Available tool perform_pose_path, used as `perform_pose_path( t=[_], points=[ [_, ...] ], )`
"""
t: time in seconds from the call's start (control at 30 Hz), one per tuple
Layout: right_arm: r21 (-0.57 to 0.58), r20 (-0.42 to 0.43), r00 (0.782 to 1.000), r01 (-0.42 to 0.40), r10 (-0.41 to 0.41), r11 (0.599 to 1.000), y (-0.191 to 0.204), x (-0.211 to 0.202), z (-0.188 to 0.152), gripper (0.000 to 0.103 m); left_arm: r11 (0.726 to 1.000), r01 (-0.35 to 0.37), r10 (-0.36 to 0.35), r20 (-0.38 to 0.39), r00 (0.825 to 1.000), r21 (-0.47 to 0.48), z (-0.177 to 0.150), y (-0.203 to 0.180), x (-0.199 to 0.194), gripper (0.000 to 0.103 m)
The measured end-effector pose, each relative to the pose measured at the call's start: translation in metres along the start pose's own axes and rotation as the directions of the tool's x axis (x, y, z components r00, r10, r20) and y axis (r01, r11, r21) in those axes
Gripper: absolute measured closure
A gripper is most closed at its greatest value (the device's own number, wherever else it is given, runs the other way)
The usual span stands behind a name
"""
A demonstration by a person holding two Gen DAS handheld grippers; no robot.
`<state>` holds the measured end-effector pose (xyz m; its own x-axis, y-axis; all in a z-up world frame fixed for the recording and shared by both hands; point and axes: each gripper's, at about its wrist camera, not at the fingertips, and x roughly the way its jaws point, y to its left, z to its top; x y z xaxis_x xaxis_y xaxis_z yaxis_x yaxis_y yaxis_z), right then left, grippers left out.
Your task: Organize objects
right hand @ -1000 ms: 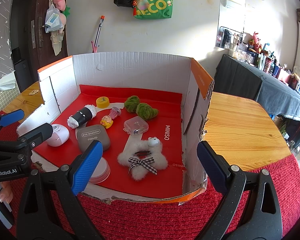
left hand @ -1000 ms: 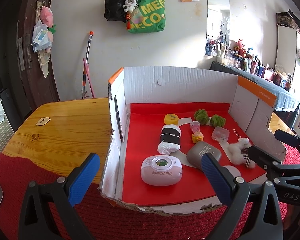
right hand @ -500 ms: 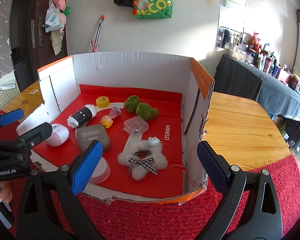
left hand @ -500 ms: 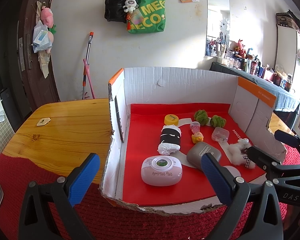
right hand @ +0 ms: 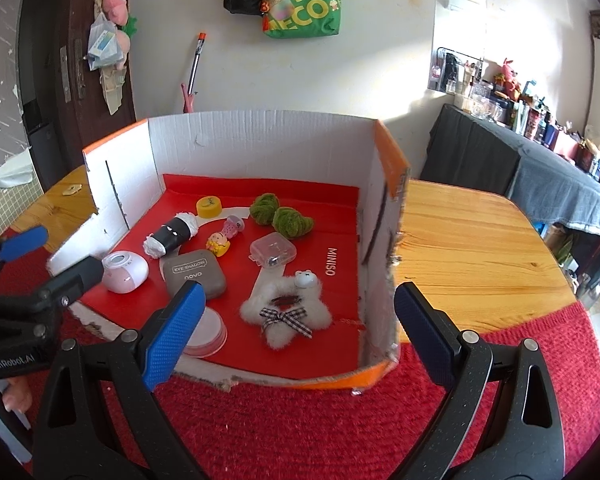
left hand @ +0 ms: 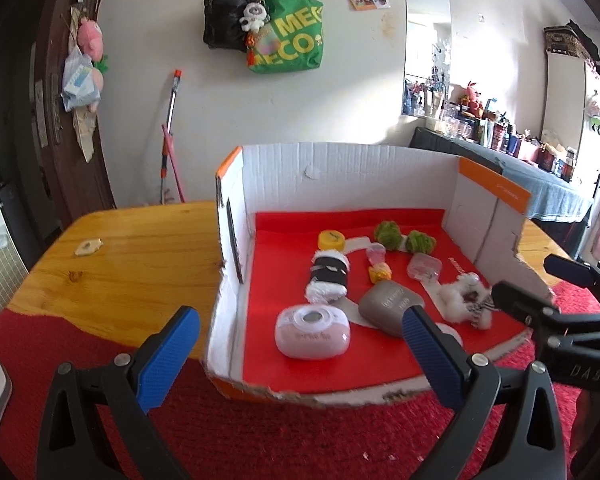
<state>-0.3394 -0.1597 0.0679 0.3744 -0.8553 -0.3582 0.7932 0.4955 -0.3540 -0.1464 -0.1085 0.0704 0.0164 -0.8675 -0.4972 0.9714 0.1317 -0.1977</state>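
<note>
The left gripper (left hand: pixel 298 338) hangs with its blue-padded jaws spread wide and empty over the front left corner of the cardboard box (left hand: pixel 352 168), one finger outside the left wall and the other above the red liner (left hand: pixel 380 360). The right gripper (right hand: pixel 296 316) is likewise spread wide and holds nothing, straddling the box's right wall near the front edge, its left finger above a round white-and-pink compact (right hand: pixel 208 330) at the front edge. Inside the box, a pink-and-white oval device (left hand: pixel 312 332) sits near the front left corner, and a grey eye-shadow case (right hand: pixel 194 274) lies just beside it toward the middle. A fluffy white plush with a checked bow (right hand: pixel 286 314) lies toward the front right. Farther back lie a small clear plastic case (right hand: pixel 273 250), a black-and-white roll (right hand: pixel 172 235), a small yellow figure (right hand: pixel 219 244) and a pink one (right hand: pixel 233 226), a yellow cap (right hand: pixel 209 207), and two green fuzzy balls (right hand: pixel 281 216) nearest the back wall. The box stands on a wooden table (right hand: pixel 472 248) with a red woven mat (right hand: pixel 300 432) along its front edge. A green tote bag (left hand: pixel 288 36) hangs on the wall behind.
</note>
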Motion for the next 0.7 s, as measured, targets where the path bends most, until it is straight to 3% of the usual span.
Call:
perform_pose_path(
  t=[0.17,0.4,0.7],
  points=[
    [0.005,-0.015,1.0,-0.002,0.002,1.0,-0.003,-0.021,-0.005,0.006,1.0,0.014,-0.015,-0.033,0.999,-0.023,-0.009,0.003,-0.014,0.0],
    [0.012,-0.124,0.992,-0.03,0.032,0.999,0.002,-0.038,-0.032,0.006,1.0,-0.006,0.004,-0.116,0.993,-0.019,-0.033,0.003,-0.029,0.0],
    [0.037,-0.31,0.951,0.007,0.005,0.999,-0.001,-0.014,-0.064,0.006,0.998,-0.025,0.008,-0.292,0.957,-0.053,-0.06,0.002,-0.009,0.0]
  ],
)
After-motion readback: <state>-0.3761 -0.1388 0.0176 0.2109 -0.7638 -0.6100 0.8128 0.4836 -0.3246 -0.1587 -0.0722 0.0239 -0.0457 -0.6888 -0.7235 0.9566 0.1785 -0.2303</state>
